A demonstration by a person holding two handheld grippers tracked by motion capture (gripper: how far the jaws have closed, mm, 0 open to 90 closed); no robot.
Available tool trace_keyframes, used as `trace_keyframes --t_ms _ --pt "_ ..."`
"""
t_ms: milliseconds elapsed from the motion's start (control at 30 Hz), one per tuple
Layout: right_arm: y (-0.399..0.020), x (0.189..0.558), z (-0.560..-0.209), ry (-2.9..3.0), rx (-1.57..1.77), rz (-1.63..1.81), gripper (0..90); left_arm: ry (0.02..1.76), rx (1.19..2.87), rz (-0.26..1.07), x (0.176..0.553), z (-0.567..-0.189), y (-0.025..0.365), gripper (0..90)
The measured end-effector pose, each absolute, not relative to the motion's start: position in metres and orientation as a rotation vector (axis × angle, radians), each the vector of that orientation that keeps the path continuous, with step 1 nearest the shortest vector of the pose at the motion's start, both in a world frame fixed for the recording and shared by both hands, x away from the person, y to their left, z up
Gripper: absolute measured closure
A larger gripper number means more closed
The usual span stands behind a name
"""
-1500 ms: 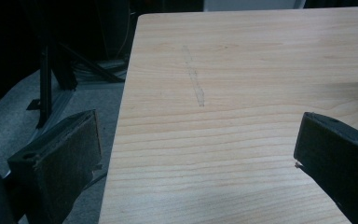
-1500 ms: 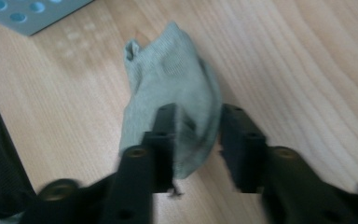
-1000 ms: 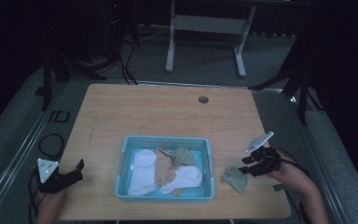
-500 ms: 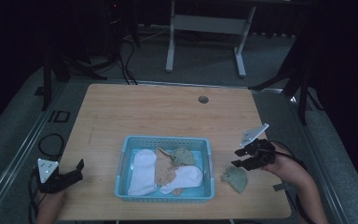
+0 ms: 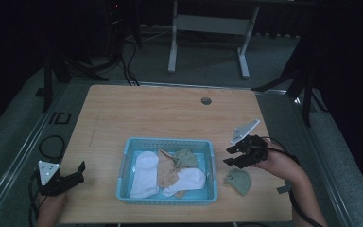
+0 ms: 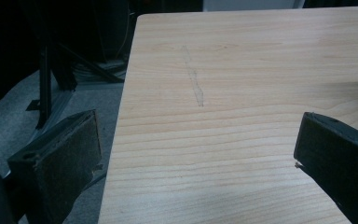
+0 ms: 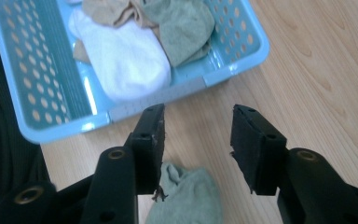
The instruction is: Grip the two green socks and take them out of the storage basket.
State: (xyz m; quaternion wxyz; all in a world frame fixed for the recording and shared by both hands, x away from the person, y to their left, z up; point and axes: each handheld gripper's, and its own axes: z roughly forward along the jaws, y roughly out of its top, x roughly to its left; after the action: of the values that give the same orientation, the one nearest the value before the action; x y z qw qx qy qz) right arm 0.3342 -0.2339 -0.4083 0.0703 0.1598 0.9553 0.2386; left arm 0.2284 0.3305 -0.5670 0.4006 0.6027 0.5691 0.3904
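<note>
At the counter's (image 5: pixel 170 109) front-left corner the left hand-held gripper (image 5: pixel 73 176) rests low, its jaws spread wide over bare wood with nothing between them; in its own view (image 6: pixel 196 154) the counter's left edge runs just inside the left jaw. In the middle, near the front edge, sits the basket (image 5: pixel 127 151), a pale blue perforated tray; inside it lie a white sock (image 5: pixel 144 172) at the left, a tan sock (image 5: pixel 168 172), a second white sock (image 5: pixel 189 179) and a green sock (image 5: pixel 185 157) toward the back-right. Right of the basket, just beside its right wall and near the front edge, a loose green sock (image 5: pixel 238 181) lies crumpled on the wood, apart from the basket. The right hand-held gripper (image 5: pixel 232 155) hovers just above and behind it, jaws parted and empty; in its own view (image 7: pixel 196 140) the loose sock (image 7: pixel 186 196) shows below the jaws, with the basket's near wall (image 7: pixel 168 95) beyond. This sock looks light, soft and limp; it should fold and dangle when lifted, and it cannot break. A pinch on the bunched middle, where the cloth is thickest, seems the surest hold; a thin edge might slip free of the pads.
</note>
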Motion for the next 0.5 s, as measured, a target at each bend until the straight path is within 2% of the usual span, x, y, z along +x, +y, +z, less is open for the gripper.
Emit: trace_keyframes --t_ms 500 --pt "-0.189 0.337 -0.414 2.910 0.335 0.707 52.7 1.437 1.526 0.988 0.228 -0.567 0.331 0.3"
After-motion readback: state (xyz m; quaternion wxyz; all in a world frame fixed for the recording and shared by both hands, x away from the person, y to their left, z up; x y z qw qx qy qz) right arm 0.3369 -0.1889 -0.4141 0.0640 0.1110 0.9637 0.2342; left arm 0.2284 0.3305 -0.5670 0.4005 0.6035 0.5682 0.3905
